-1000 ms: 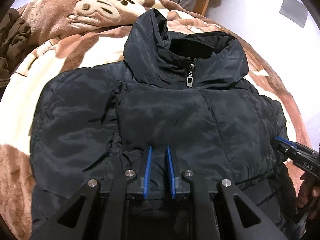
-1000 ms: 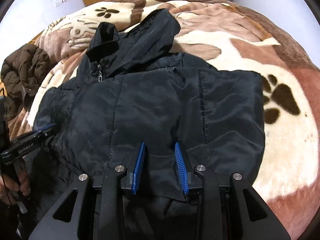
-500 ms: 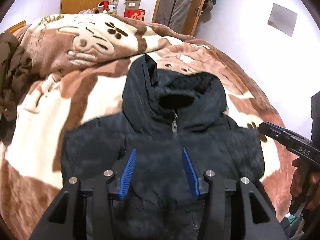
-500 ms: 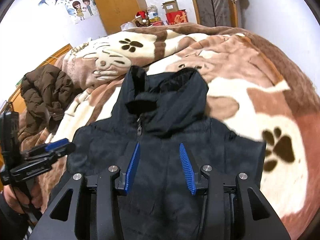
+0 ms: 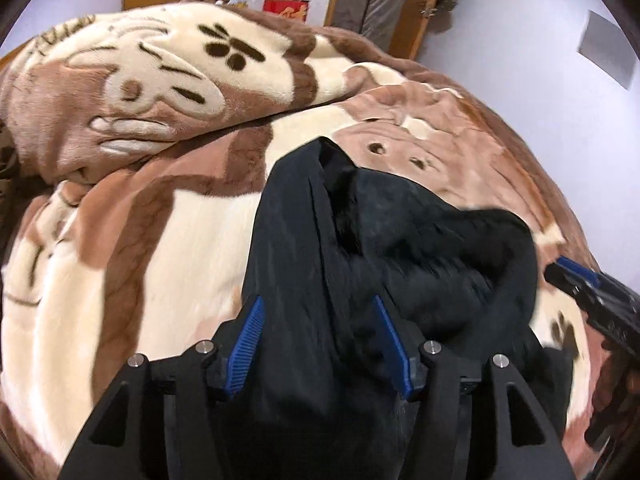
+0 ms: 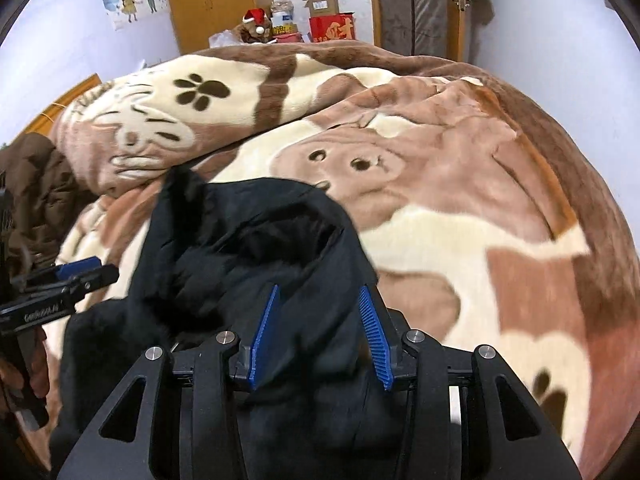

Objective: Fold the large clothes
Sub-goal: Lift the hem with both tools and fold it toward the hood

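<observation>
Here the black jacket lies on the bed, on a brown-and-cream blanket printed with paw marks and a cartoon animal face, its hood end bunched and turned toward the far side of the bed. The left gripper hangs over the jacket with its blue-padded fingers spread wide; dark cloth fills the gap between them, though whether they touch it cannot be told. The right gripper is likewise over the jacket, its fingers spread apart with the fabric showing between them. In the left wrist view the right gripper reaches in just beside the jacket's right edge; in the right wrist view the left gripper sits just beside its left edge. A brown padded coat is heaped on the blanket left of the jacket. Beyond the jacket, past the bed, stand a wooden wardrobe, a red box and a cardboard box.
</observation>
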{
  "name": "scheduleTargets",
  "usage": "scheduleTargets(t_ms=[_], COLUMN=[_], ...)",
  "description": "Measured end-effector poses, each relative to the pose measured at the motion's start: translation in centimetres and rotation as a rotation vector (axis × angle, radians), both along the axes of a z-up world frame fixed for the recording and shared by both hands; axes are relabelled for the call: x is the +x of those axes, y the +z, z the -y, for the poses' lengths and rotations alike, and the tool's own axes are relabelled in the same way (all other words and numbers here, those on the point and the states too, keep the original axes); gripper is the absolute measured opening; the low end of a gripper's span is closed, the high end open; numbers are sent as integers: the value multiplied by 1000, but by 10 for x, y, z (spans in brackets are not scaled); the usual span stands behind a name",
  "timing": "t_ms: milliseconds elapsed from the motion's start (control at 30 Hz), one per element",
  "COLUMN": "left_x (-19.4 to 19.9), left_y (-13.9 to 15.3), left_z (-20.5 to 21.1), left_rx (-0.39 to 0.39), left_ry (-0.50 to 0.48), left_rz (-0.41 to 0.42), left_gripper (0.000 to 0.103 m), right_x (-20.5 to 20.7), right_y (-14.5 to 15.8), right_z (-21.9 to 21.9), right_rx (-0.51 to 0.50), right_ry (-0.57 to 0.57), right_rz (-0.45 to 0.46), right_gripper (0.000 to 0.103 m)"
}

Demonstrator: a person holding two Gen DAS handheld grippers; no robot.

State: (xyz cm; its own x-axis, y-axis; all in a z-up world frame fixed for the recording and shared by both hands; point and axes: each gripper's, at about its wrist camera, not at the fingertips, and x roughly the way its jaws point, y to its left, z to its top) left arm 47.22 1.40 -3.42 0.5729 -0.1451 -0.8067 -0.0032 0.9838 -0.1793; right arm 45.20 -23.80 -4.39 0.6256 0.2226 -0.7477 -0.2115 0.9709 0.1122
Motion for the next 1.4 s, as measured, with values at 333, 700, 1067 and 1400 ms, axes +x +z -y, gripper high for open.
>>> scheduleTargets(t_ms=[333, 700, 1067, 1400], left_x=[73, -68, -223, -327], left_y=[-40, 30, -8, -23], left_z=[-9, -64, -67, -84], left_rx=[28, -165, -208, -183], left_ry=[50, 96, 103, 138], left_rz=[-34, 204, 87, -20], left_gripper=[10, 5, 8, 8], right_x=[64, -73, -221, -272], right_y=[-30, 40, -11, -23], right_z=[-3, 17, 38, 57], right_rx=[-51, 148, 199, 197], right_ry=[-22, -2, -22, 3], right_rz=[-73, 140, -4, -63], right_gripper=[11, 8, 9, 15])
